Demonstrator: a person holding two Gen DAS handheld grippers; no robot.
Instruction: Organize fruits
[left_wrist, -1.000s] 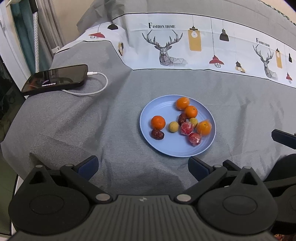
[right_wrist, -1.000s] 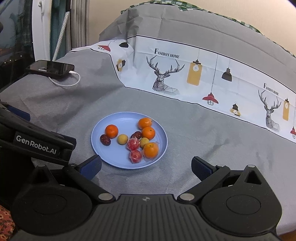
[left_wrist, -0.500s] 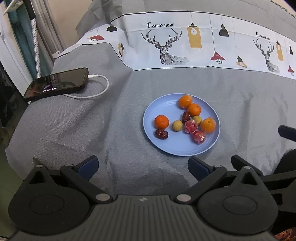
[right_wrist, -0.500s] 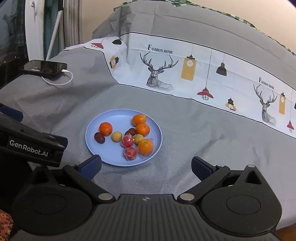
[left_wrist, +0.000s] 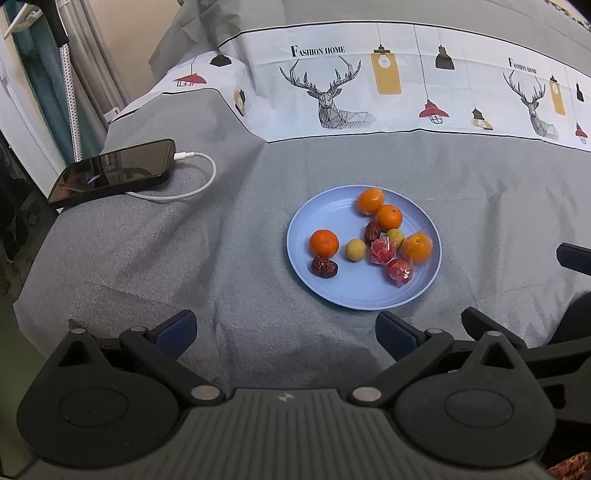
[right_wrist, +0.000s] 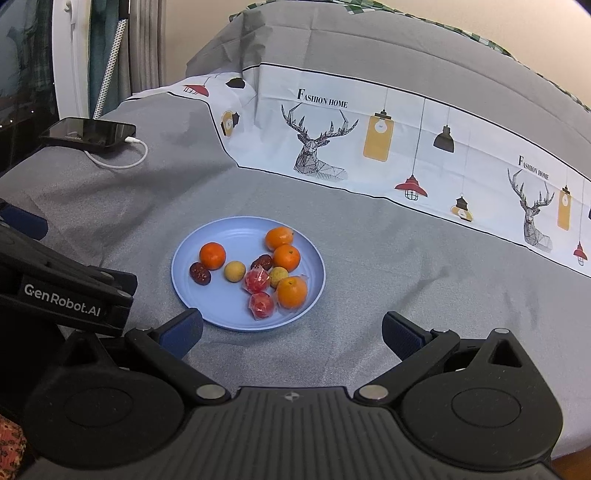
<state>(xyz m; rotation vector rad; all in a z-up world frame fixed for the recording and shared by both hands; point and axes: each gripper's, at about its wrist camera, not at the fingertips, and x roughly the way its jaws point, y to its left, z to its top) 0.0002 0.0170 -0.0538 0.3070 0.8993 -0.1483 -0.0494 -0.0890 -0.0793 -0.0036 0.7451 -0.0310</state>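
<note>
Blue plate (left_wrist: 354, 295) of mandarins, red dates and wrapped fruits mid-frame on grey bed (left_wrist: 147, 251); left claw (left_wrist: 286, 328) and right claw (right_wrist: 291, 330) spread wide, empty.

Both wrist cameras look forward and down over a grey bedspread (left_wrist: 122, 254) from its near edge. Both take in the blue plate (left_wrist: 334, 291) (right_wrist: 225, 317) (at 12 o'clock in each) and the phone (left_wrist: 114, 171) (right_wrist: 90, 133) at 10.

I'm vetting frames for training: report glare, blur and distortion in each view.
Left wrist view: sharp, strong fisheye bending at the edges, reflections on the phone screen. Right wrist view: equally sharp and bent, soft even light, faint sheen on the wrapped fruits on the plate.
</note>
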